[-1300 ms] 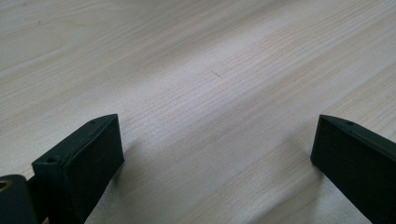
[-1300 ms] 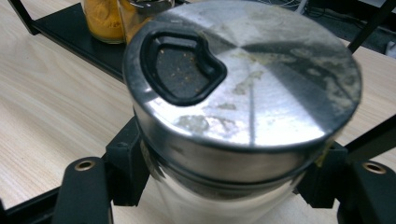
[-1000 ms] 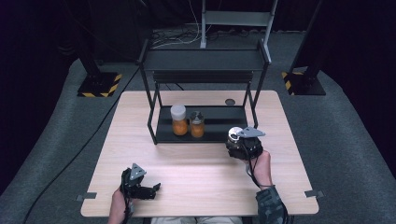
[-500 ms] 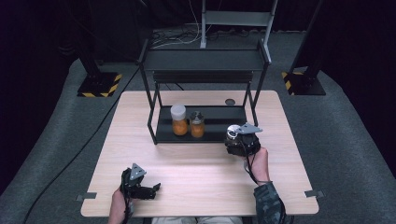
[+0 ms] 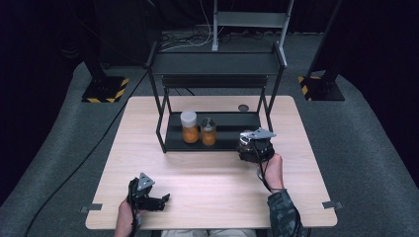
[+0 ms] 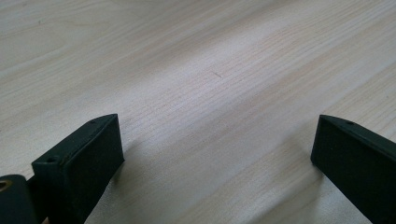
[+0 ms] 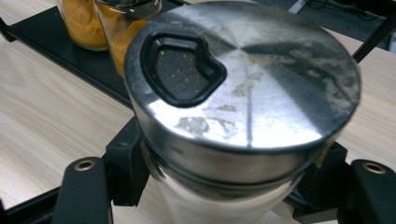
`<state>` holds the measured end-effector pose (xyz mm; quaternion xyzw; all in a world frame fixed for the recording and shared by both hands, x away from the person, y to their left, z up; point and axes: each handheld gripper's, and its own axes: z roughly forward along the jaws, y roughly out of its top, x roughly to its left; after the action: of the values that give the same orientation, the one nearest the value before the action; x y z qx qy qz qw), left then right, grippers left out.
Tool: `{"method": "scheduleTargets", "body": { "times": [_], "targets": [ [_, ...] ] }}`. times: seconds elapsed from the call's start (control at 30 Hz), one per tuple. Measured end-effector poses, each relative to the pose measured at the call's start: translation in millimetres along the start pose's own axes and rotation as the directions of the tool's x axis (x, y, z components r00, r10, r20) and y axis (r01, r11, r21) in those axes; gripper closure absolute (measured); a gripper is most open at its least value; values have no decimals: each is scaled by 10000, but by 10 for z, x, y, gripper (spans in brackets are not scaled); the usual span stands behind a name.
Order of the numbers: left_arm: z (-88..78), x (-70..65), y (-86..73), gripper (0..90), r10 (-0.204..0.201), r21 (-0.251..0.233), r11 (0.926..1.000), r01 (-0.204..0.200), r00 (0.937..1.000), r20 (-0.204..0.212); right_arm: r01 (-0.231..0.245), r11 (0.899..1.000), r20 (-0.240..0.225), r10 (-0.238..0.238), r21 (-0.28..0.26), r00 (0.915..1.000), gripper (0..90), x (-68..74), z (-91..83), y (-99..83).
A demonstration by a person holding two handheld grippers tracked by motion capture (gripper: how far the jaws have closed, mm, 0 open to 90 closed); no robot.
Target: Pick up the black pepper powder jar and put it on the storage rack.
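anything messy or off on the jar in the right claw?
Yes. The metal lid of the jar clamped in the right claw is smeared with pale dried residue, and yellow-orange specks sit in its black shaker opening. It looks like powder dusted out. The table by the open left claw looks clean.

Both grippers are built in black w/ blocky jaws. A grey three-cornered plate is carried atop the left gripper (image 5: 159,201) & the right gripper (image 5: 247,146). A camouflage sleeve (image 5: 283,213) is worn on the right arm; brass-ringed screw holes are seen at the jaw bases.
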<state>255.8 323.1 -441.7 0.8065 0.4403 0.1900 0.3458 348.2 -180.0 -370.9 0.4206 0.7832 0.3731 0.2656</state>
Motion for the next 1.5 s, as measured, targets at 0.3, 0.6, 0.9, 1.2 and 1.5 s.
{"method": "scheduleTargets", "body": {
  "times": [0.3, 0.6, 0.9, 1.2, 1.5],
  "targets": [
    [0, 0, 0, 18, 0, 0, 10000, 0, 10000, 2, -29, 10000, 34, 29, -16, 10000, 304, 6, 58, 40],
    [0, 0, -1, 19, 3, -5, 10000, -3, 10000, 1, -89, 10000, 44, 89, -6, 10000, 304, 5, 119, 61],
    [0, 0, -1, 19, 4, -5, 10000, -4, 10000, 0, -157, 9999, 21, 157, 20, 9999, 304, 6, 192, 95],
    [0, -1, -1, 19, 6, -5, 10000, -6, 10000, 0, -117, 9999, 18, 117, -28, 9999, 304, 11, 240, 145],
    [0, -1, -1, 19, 4, -5, 10000, -4, 10000, -1, -106, 9999, 1, 106, -57, 9999, 304, 12, 289, 173]
  ]
}}
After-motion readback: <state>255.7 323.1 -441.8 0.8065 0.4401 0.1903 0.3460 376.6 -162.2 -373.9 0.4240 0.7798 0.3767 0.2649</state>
